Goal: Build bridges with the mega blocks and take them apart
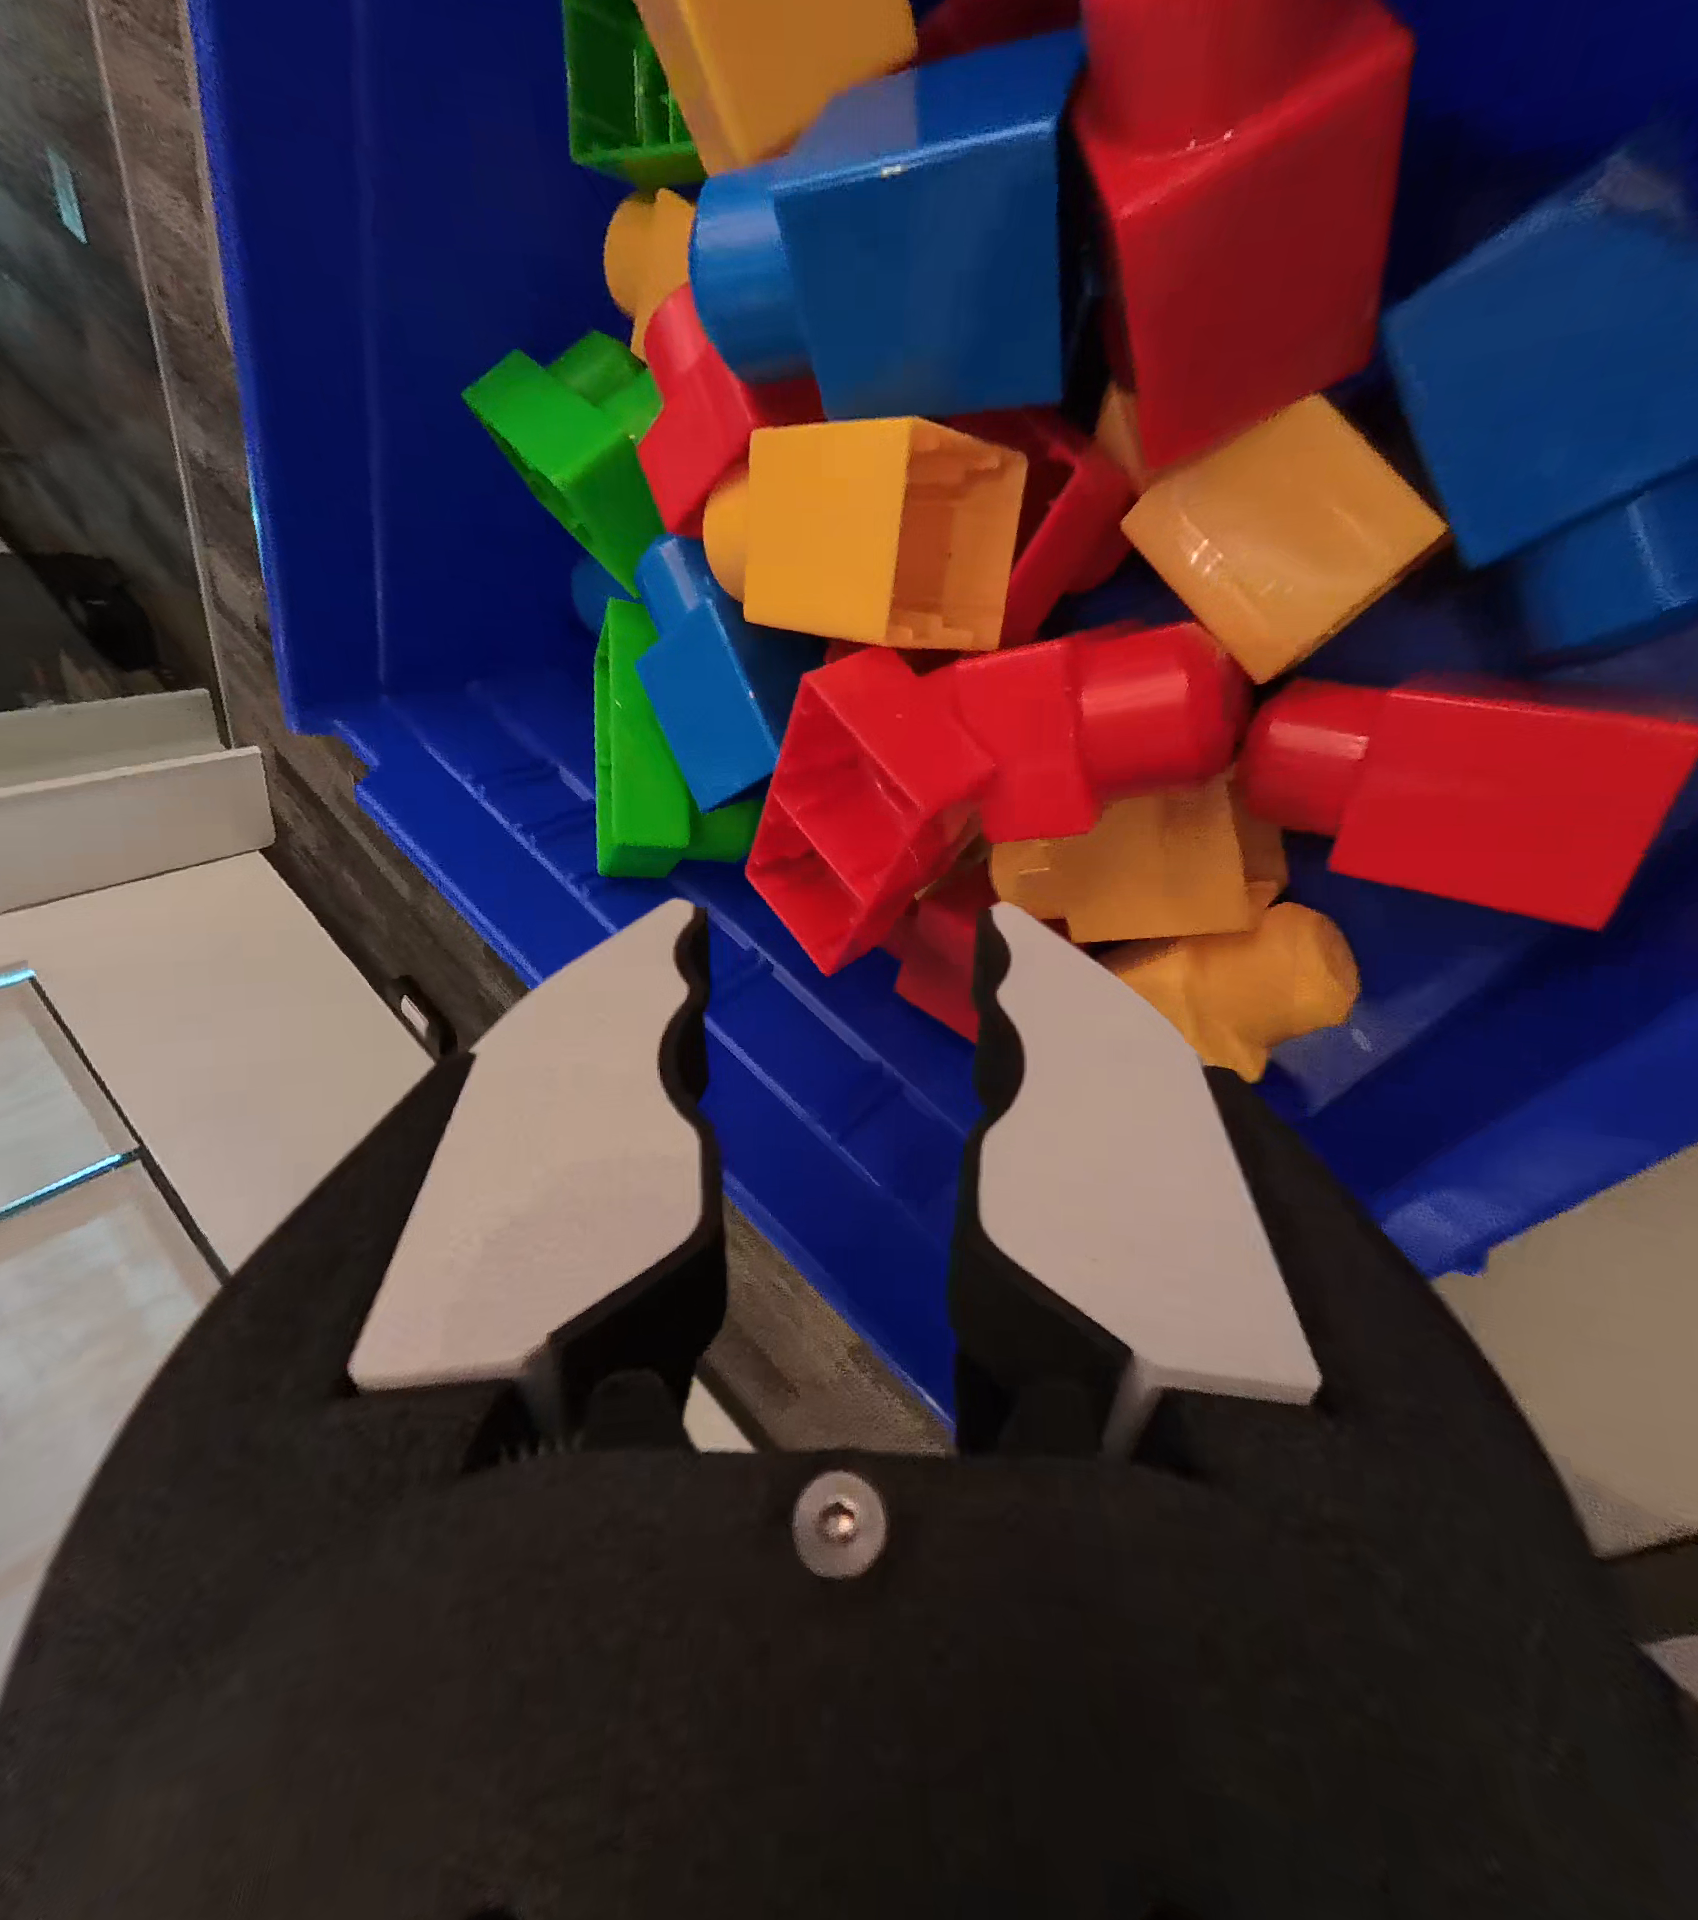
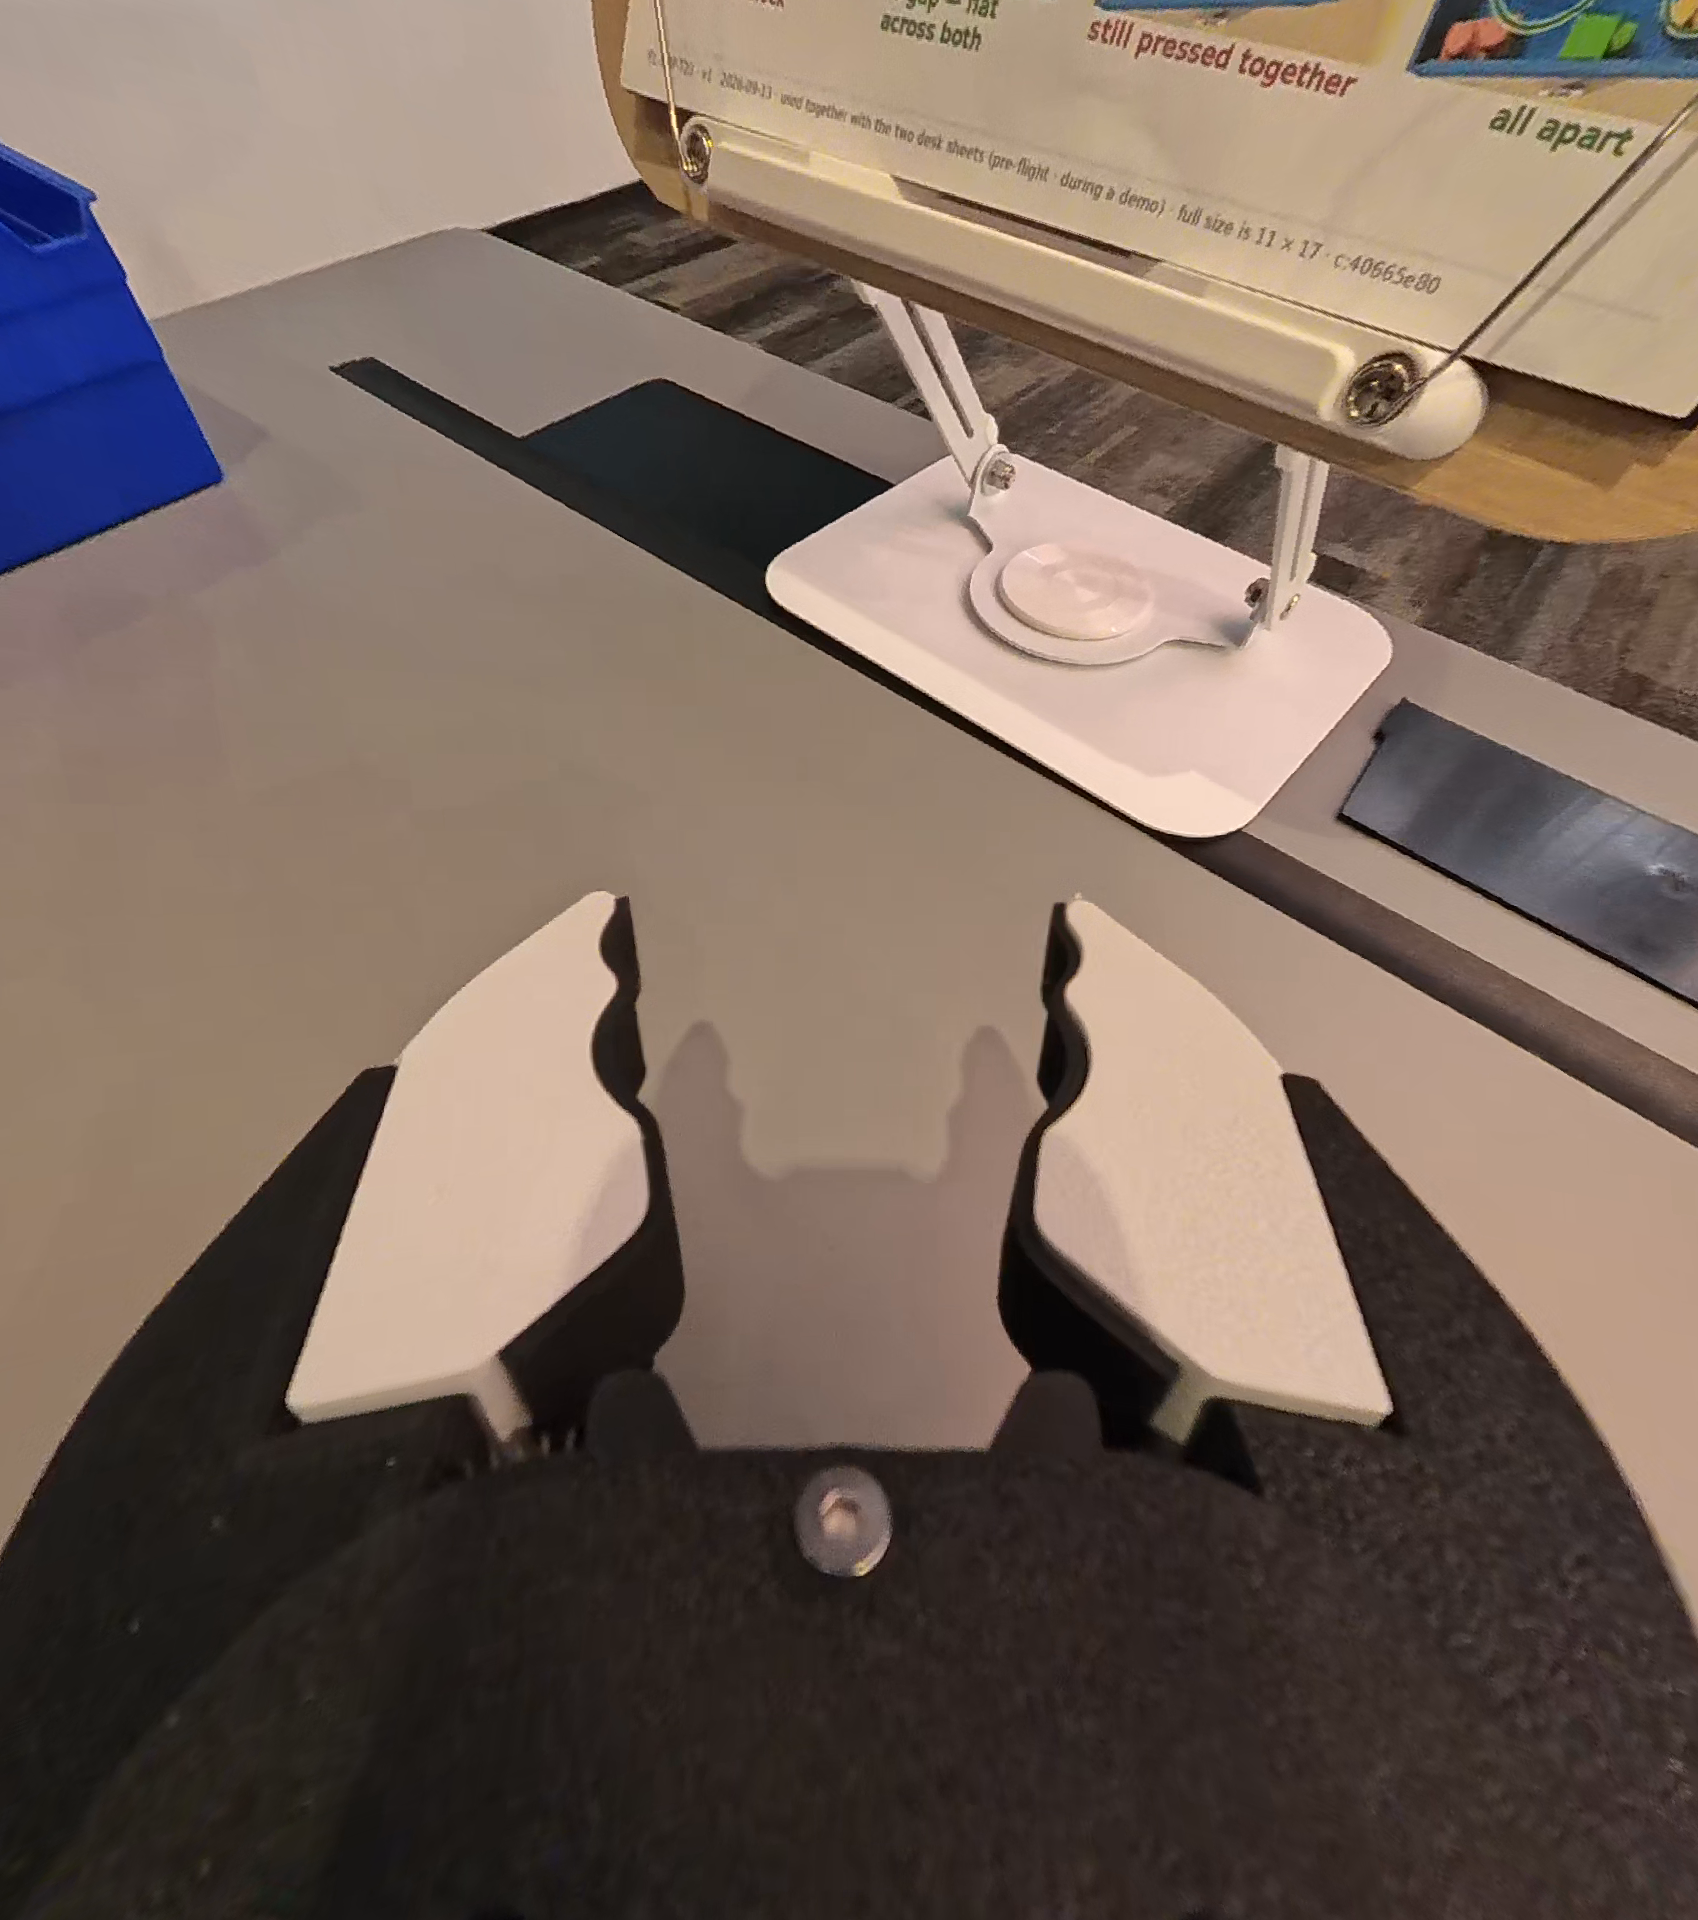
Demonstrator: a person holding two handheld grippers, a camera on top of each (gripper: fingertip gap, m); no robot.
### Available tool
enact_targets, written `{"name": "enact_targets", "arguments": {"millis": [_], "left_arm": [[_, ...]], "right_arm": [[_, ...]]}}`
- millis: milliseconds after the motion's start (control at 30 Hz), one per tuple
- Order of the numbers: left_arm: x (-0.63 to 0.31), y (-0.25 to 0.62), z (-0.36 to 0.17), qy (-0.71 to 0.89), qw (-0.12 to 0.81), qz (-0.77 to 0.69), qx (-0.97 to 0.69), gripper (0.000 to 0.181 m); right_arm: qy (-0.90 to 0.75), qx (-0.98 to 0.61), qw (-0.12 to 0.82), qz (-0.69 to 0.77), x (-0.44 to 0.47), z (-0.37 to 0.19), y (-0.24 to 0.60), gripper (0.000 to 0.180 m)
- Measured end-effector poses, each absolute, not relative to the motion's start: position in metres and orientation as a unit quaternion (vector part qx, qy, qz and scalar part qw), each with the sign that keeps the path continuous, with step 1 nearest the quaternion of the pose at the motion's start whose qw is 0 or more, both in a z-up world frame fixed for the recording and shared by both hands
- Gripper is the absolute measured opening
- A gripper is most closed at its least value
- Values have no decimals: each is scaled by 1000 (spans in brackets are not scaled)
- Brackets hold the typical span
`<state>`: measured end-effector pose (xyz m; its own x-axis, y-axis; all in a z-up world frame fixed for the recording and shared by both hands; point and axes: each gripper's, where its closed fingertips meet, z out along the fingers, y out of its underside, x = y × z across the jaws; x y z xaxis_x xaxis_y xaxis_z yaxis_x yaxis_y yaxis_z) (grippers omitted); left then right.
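Over blue bin (image 1: 377, 436), near its rim: left claw (image 1: 840, 920), jaws apart, gripping nothing. Packed inside bin: loose mega blocks (image 1: 928, 540), red, blue, yellow, green, all jumbled, none joined into a bridge. Closest to claw tips: hollow-side-up red block (image 1: 860, 800) and yellow block (image 1: 1229, 977), not touching either finger.

Above bare grey surface (image 2: 325, 790): right claw (image 2: 840, 904), jaws wide apart, empty. At surface's far edge: white stand base (image 2: 1073, 665) carrying printed instruction board (image 2: 1188, 156). Near far left corner of surface: blue bin corner (image 2: 3, 405), well apart from right claw.
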<state>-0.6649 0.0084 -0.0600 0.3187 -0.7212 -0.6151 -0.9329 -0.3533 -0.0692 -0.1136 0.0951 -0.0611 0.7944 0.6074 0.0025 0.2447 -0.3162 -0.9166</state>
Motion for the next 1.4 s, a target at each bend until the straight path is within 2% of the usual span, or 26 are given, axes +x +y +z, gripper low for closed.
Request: {"name": "enact_targets", "arguments": {"millis": [233, 367, 567, 633, 733, 867, 1100, 1267, 1400], "left_arm": [[-664, 25, -66, 569, 163, 221, -775, 58], [-668, 25, -75, 582, 113, 198, -780, 57], [-661, 27, -90, 607, 93, 163, -772, 48], [-657, 27, -90, 610, 102, 151, -771, 40], [-658, 27, -90, 585, 106, 137, -792, 40], [-657, 36, -63, 539, 191, 136, -809, 40], [-606, 39, 31, 432, 402, 69, -804, 39], [-491, 20, 89, 376, 527, -77, -758, 40], [-377, -9, 109, 360, 571, -240, -697, 39]], "right_arm": [[-272, -799, 499, 196, -114, -71, 94, 75], [-281, -803, 489, 190, -113, -75, 93, 75], [-280, -808, 476, 206, -115, -79, 91, 74], [-278, -810, 472, 206, -114, -81, 91, 74], [-279, -813, 467, 206, -113, -84, 90, 74], [-283, -808, 472, 212, -118, -78, 89, 73], [-314, -787, 476, 236, -146, -67, 79, 71], [-366, -720, 512, 292, -194, -28, 50, 70], [-402, -625, 545, 389, -233, 24, 6, 70]]}}
